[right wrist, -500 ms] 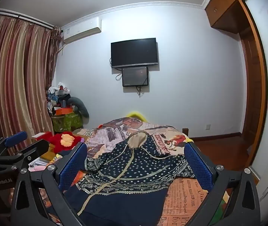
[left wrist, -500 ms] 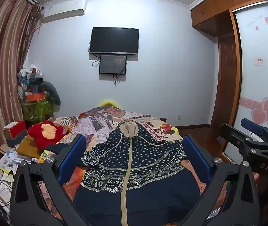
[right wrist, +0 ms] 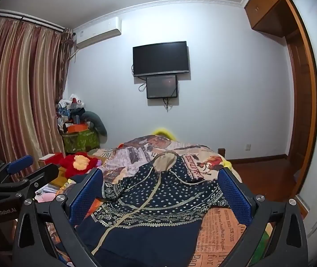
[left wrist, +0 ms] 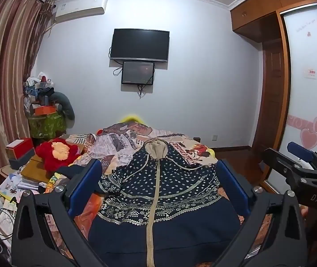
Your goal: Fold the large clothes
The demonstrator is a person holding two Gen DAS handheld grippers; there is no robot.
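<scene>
On the bed (left wrist: 118,146) right in front of me, the big navy hooded jacket (left wrist: 158,191) is laid out flat, front side up, zip closed, hood at the far end and hem toward me. It sits on a newspaper-print bedspread (right wrist: 220,229).

So I'd say we're at the very start: nothing is folded yet and I'm just lining up. The left hand-held gripper (left wrist: 158,187) has its blue pads spread as wide as they go, nothing between them, hanging above the jacket's middle. Same story with the right hand-held gripper (right wrist: 160,191): jaws wide apart, empty, hovering over the jacket's right half.

The left sleeve looks bunched up near the left pad, by the red plush toy (left wrist: 57,153). The right sleeve I can't really make out.

Next move, in my opinion: drop both down to the outer edges, pinch a sleeve or side seam each, and bring the sides in toward the zip. Fabric looks thick and soft, so I'd grab just one layer and low, otherwise the bedspread comes along for the ride.
</scene>
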